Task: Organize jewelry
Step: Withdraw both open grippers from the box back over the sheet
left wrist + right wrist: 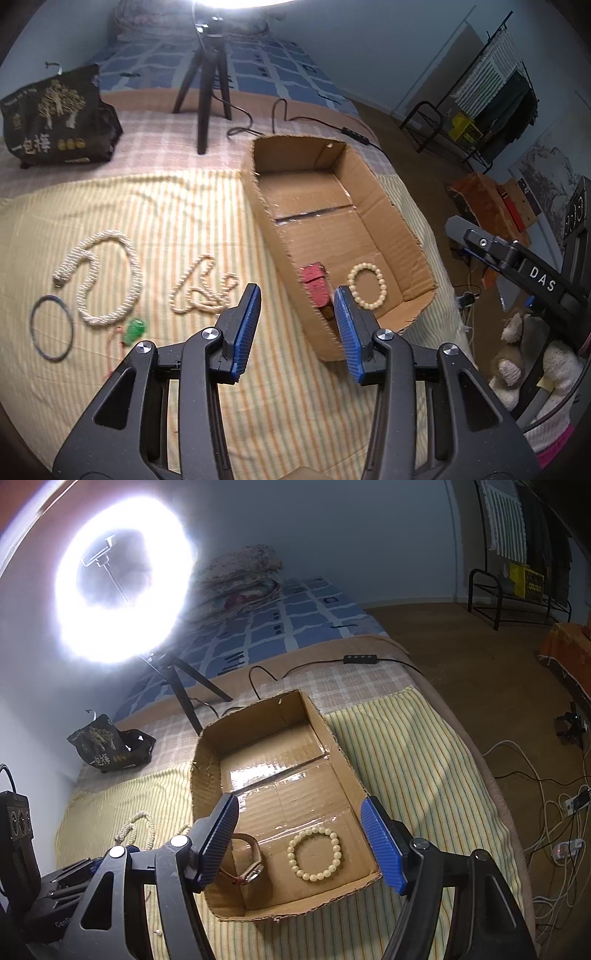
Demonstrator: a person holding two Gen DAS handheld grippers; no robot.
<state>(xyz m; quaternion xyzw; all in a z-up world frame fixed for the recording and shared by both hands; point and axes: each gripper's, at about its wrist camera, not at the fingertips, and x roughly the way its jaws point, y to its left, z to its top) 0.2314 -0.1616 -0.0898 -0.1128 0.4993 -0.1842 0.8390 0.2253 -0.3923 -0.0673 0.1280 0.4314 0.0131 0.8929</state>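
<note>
An open cardboard box (373, 192) (207, 760) lies on the striped sheet. Inside it, near the front wall, are a cream bead bracelet (367, 286) (316, 854) and a watch with a reddish strap (314, 290) (249, 862). My left gripper (298, 295) is open above the box's near-left wall, with the watch showing between its pads, untouched. My right gripper (299, 808) is open wide over the box's front end, nothing in it. Left of the box on the sheet lie a thick pearl rope (107, 273), a thin pearl necklace (201, 288), a metal bangle (51, 328) and a green pendant (136, 330).
A ring light on a tripod (207, 92) (122, 579) stands behind the box, and its cable (354, 133) trails along the bed. A black bag (55, 118) sits at the back left. The bed edge drops at the right to a floor with cables (546, 812).
</note>
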